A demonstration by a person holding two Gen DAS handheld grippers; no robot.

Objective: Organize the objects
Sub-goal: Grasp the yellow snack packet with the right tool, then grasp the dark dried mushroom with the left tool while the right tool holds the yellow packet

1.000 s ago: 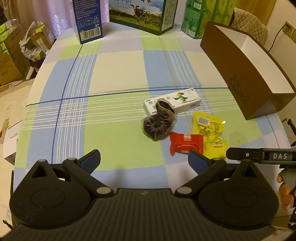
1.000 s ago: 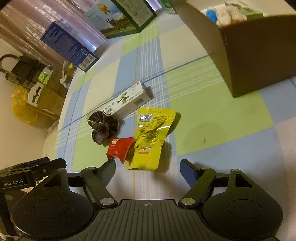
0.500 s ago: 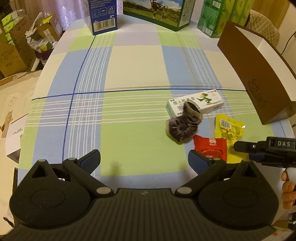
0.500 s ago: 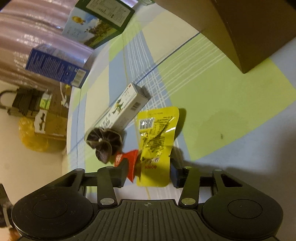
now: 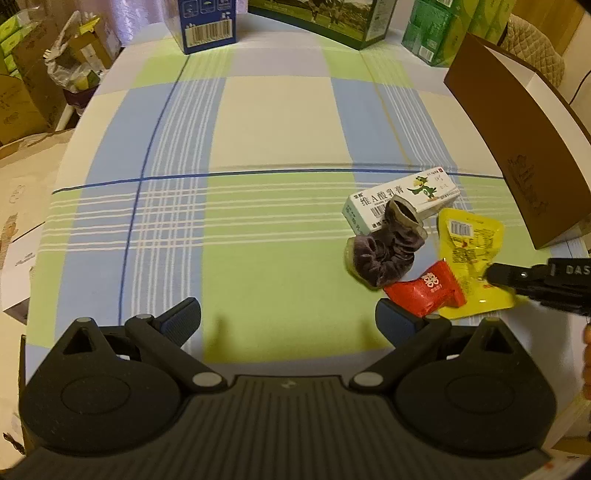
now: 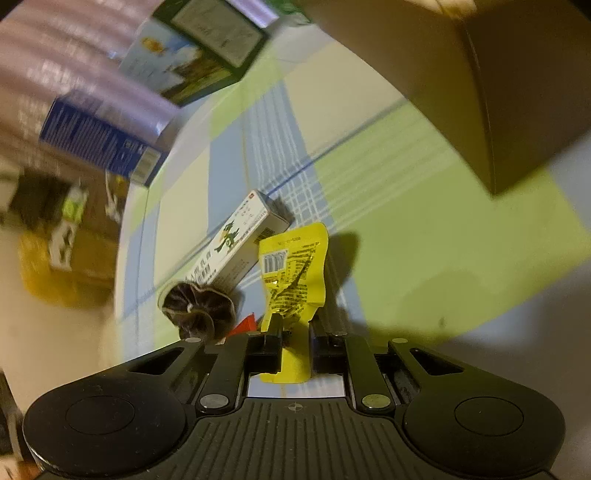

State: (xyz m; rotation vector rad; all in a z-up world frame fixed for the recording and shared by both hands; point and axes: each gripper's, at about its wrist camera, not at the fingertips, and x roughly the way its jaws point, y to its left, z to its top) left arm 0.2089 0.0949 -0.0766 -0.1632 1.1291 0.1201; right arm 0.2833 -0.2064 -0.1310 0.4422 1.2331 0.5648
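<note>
A yellow snack packet stands tilted up off the cloth, its lower end pinched in my right gripper, which is shut on it. In the left wrist view the same yellow packet lies at the right with the right gripper's dark tip on it. Beside it are a red candy wrapper, a dark purple scrunchie and a white ointment box. My left gripper hovers open over the green check, left of the pile, holding nothing.
A brown cardboard box with an open top stands at the right edge of the checked tablecloth. A blue carton, a milk carton and green packs line the far edge. Cartons sit on the floor at left.
My right gripper moved in over the yellow packet and closed on its lower end, tilting it up. The left gripper drifted left, staying open.
</note>
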